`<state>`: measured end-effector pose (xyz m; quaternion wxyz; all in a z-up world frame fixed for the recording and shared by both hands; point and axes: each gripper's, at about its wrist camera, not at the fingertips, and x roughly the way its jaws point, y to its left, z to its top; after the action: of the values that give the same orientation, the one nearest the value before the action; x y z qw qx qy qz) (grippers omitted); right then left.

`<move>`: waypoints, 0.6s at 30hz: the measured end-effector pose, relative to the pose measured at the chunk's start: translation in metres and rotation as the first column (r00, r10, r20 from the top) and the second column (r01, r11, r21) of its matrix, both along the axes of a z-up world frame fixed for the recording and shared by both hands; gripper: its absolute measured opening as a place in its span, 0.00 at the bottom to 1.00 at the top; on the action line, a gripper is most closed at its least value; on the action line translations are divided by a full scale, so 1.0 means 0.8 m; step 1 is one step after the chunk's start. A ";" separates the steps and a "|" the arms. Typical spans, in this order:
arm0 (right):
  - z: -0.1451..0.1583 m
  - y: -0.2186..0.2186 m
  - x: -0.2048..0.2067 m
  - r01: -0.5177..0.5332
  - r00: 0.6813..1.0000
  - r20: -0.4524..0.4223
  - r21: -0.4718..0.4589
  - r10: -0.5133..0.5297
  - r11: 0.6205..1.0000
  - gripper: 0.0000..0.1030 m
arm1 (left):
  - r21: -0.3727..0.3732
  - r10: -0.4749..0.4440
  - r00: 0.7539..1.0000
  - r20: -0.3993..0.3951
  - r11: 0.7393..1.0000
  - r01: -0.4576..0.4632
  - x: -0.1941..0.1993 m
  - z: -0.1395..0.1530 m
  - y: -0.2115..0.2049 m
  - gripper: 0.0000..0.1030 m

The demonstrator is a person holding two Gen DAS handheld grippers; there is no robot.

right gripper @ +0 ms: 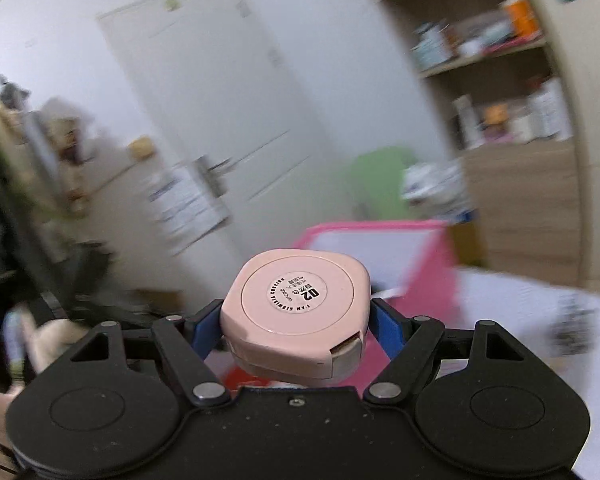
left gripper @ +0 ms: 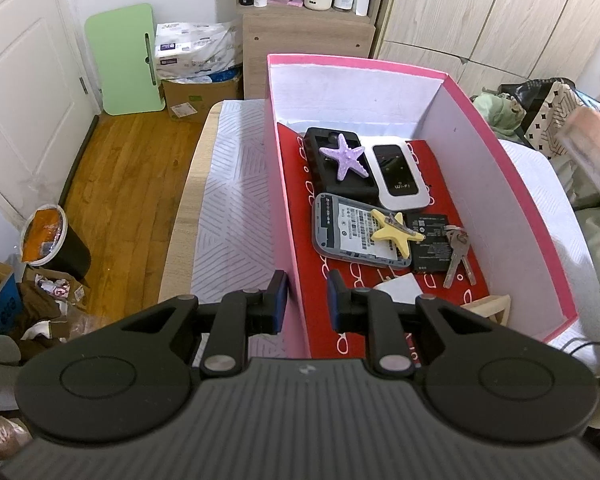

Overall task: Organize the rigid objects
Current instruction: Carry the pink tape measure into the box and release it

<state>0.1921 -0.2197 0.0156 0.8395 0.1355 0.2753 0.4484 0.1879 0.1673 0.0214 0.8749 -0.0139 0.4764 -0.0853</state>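
Note:
A pink box with a red floor stands on the table. In it lie a purple starfish on a black case, a white Wi-Fi router, a grey device back with a yellow starfish, a black battery and keys. My left gripper straddles the box's near left wall, its jaws narrowly apart, one pad on each side. My right gripper is shut on a pink rounded case, held in the air; the box lies ahead and below. It shows blurred at the left wrist view's right edge.
The table has a white patterned cloth. A bin and clutter sit on the wooden floor at left. A wooden shelf with bottles stands behind the box. Bags lie at the right.

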 end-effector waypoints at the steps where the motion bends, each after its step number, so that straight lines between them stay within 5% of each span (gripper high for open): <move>1: 0.002 0.022 0.004 -0.042 0.999 -0.035 -0.001 0.042 0.999 0.78 | -0.002 -0.001 1.000 0.001 1.000 0.001 0.000 0.000 0.000 0.18; 8: -0.018 0.145 0.032 -0.261 0.935 -0.280 -0.127 0.217 0.957 0.78 | -0.037 0.006 1.000 0.011 0.999 -0.005 -0.002 -0.002 0.008 0.18; 14: -0.064 0.194 0.039 -0.269 0.907 -0.395 -0.276 0.146 0.923 0.78 | -0.082 0.017 1.000 0.013 0.997 -0.016 0.001 -0.003 0.015 0.18; 18: -0.085 0.202 0.045 -0.251 0.876 -0.471 -0.269 0.100 0.930 0.79 | -0.083 0.011 1.000 0.017 0.997 -0.010 0.002 -0.003 0.016 0.18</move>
<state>0.2283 -0.0585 -0.0524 0.7188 0.0709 0.5423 0.4292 0.1897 0.1800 0.0187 0.8783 -0.0518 0.4646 -0.1004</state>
